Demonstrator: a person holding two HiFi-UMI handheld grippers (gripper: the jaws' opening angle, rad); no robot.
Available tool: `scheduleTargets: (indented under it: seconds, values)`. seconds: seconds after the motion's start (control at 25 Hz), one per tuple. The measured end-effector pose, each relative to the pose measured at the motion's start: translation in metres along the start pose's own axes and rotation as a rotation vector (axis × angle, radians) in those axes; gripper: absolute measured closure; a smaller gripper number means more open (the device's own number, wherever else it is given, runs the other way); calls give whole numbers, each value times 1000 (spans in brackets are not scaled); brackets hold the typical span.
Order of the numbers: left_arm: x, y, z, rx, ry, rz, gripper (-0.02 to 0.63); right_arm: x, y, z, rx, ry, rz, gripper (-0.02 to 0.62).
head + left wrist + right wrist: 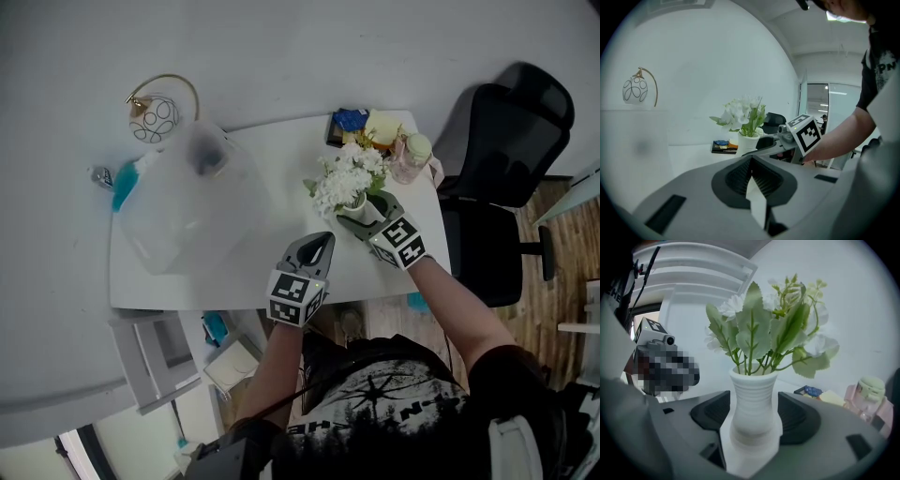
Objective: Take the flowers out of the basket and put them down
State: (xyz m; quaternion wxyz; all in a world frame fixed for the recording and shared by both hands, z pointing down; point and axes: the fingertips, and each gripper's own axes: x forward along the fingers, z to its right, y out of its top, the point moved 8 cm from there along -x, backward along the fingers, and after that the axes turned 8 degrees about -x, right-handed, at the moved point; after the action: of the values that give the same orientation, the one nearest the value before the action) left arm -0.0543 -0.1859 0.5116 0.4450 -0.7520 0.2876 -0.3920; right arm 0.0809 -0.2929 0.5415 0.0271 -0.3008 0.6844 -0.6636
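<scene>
Currently the right gripper (754, 416) is spread wide around the white vase (753, 394); the left gripper (753, 174) is closed and empty.
Right pads (800, 417) flank the vase's ribbed body, with gaps showing at its neck. White flowers (774, 326) stand upright in the vase, which sits on the white table (234, 272) near its right edge. Behind it: stacked books (352, 120) and a pink bottle (412, 155). A black chair (502, 122) stands beside the table.

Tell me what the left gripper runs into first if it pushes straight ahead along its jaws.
Most likely the white vase of flowers, standing between the right gripper's open jaws. Nothing shows in between, though depth is unclear.
</scene>
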Motion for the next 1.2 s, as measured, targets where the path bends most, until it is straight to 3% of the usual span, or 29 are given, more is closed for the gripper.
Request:
scheduleTargets:
  seconds: [0.44, 0.8, 1.2]
  values:
    - [-1, 15, 23, 1, -20, 37, 595, -46, 3, -6, 40, -18, 17, 294]
    - [-1, 26, 51, 28, -56, 51, 595, -98, 20, -11, 51, -56, 94, 557]
    - [2, 33, 59, 43, -64, 55, 595, -120, 20, -19, 86, -22, 102, 578]
